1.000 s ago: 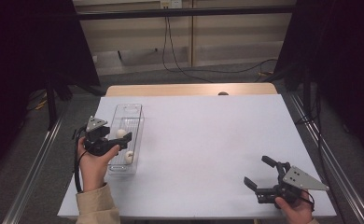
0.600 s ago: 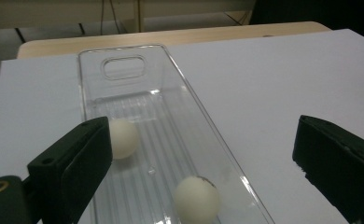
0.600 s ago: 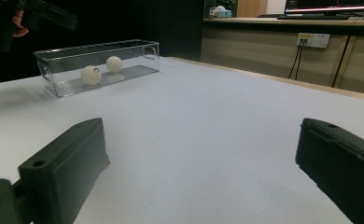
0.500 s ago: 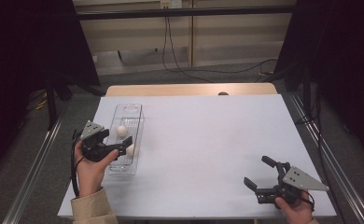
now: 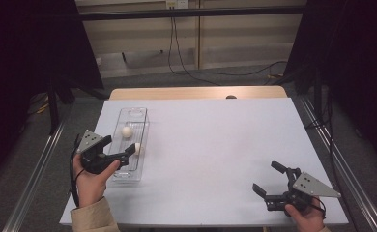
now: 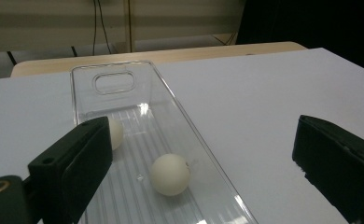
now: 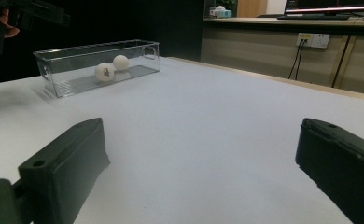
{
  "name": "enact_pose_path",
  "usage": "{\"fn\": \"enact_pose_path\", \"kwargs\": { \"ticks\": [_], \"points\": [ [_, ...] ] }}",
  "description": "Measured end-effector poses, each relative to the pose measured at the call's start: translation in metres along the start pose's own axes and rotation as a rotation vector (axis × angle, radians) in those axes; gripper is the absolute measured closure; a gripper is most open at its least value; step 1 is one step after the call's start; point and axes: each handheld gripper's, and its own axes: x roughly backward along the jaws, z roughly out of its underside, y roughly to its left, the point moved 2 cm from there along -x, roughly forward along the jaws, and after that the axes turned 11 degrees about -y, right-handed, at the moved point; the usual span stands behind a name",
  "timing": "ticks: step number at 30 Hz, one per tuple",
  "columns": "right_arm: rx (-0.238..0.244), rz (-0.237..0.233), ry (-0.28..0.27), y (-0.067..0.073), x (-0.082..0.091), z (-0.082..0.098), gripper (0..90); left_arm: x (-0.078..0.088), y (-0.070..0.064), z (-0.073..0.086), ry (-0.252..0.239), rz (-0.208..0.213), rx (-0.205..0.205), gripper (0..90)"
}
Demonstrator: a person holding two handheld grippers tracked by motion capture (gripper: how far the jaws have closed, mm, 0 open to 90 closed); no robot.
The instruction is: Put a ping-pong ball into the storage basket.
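A clear plastic bin [image 5: 133, 110] lies lengthwise on the left of the white table. Two white balls rest in it, one farther off [image 5: 126, 131] and one nearer [image 5: 137, 148]. My left gripper [image 5: 120, 146] hovers over the bin's near half. Its jaws have just been opening and stand wide with nothing between them. In the left gripper view the near ball [image 6: 170, 174] lies on the ribbed floor, and the far ball [image 6: 115, 132] peeks from behind the left jaw. My right gripper [image 5: 266, 176] rests open at the table's near right corner, far from the bin [image 7: 96, 46].
A wooden strip [image 5: 196, 93] runs along the table's far edge. Metal rails [image 5: 41, 164] flank both sides of the table. Cables lie on the floor beyond it. Bare white tabletop [image 5: 215, 145] stretches between the bin and the right gripper.
The left hand has drawn back a little toward the bin's near end, and both balls now show in the bin. The right gripper has kept still.
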Motion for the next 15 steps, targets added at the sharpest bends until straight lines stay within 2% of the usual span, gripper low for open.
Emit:
{"fn": "enact_pose_path", "kwargs": {
  "ticks": [2, 4, 8, 15],
  "points": [
    [-0.001, 0.0, -0.002, 0.0, 0.0, 0.0, 1.5, 0.002, 0.0, 0.0, -0.009, 0.001, 0.008, 5.0],
    [0.0, 0.001, -0.002, 0.0, 0.0, 0.0, 1.5, 0.004, 0.0, 0.002, -0.01, 0.0, -0.007, 5.0],
    [-0.003, 0.005, -0.003, -0.001, 0.0, 0.0, 1.5, 0.007, -0.001, 0.003, -0.029, 0.001, -0.005, 4.9],
    [0.0, 0.003, -0.004, -0.001, 0.0, -0.001, 1.5, 0.012, -0.002, 0.007, -0.031, 0.011, -0.006, 4.5]
  ]
}}
